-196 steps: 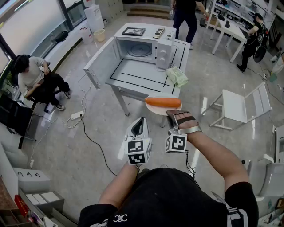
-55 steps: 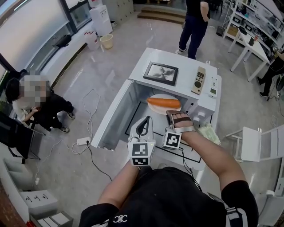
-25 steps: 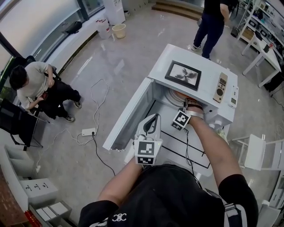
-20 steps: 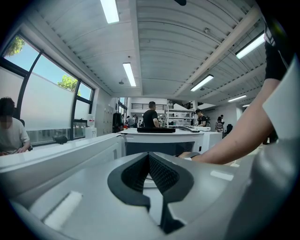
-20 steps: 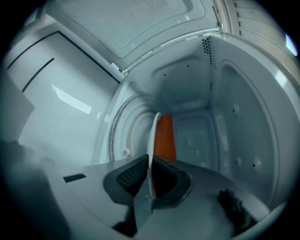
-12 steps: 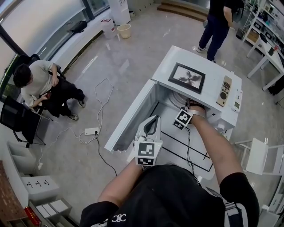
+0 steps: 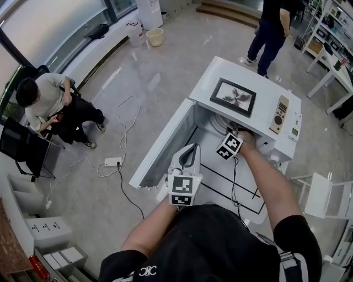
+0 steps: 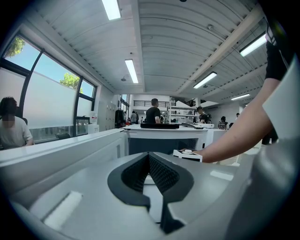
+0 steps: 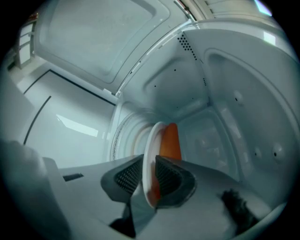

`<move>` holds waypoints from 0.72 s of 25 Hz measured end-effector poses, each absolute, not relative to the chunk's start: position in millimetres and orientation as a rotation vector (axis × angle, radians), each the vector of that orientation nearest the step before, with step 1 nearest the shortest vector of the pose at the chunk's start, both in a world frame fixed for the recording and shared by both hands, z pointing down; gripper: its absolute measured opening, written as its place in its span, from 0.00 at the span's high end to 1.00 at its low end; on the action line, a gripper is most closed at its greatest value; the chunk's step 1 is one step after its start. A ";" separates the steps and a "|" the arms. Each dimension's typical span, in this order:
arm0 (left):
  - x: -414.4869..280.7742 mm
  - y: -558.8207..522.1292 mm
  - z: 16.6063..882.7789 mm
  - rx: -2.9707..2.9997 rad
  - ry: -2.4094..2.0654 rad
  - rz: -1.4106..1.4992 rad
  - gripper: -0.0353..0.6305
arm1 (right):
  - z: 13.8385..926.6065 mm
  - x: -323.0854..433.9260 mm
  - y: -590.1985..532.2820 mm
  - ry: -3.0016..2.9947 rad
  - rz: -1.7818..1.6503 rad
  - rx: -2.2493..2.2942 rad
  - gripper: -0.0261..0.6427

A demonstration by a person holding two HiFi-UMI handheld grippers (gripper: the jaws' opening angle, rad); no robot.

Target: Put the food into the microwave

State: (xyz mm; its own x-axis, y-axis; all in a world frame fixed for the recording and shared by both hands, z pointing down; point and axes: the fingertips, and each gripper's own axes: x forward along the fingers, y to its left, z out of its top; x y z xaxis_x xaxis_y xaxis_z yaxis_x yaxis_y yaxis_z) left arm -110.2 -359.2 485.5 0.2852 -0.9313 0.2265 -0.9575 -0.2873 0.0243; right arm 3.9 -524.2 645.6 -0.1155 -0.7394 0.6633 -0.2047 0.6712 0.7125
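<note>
Right gripper jaws have just been opening, plate rim loose between them, carrot beyond, inside the microwave; left gripper jaws together, empty.

Open lab hall, worktables, equipment shelves, floor power strip

Your head view: overhead, steeply down, microwave mid-distance. Left gripper view: low, level, facing same microwave's front. Right gripper view: close, inside cavity.
</note>
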 end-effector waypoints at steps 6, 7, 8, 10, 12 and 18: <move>-109.0 -359.5 488.2 2.386 -1.761 0.266 0.93 | 645.7 -4.0 -517.5 -1.784 -0.417 0.774 0.80; -108.9 -359.4 488.6 2.385 -1.759 0.267 0.93 | 644.7 -5.4 -516.7 -1.809 -0.392 0.781 0.79; -109.0 -359.2 489.2 2.384 -1.758 0.269 0.93 | 643.4 -6.8 -516.3 -1.837 -0.360 0.794 0.78; -109.0 -359.2 490.8 2.381 -1.755 0.275 0.93 | 638.5 -9.8 -516.5 -1.901 -0.284 0.829 0.78; -108.0 -359.6 491.8 2.381 -1.750 0.279 0.93 | 632.3 -12.4 -517.1 -1.959 -0.232 0.857 0.77; -106.1 -360.8 491.8 2.384 -1.745 0.281 0.93 | 609.6 -17.4 -516.6 -2.058 -0.241 0.929 0.77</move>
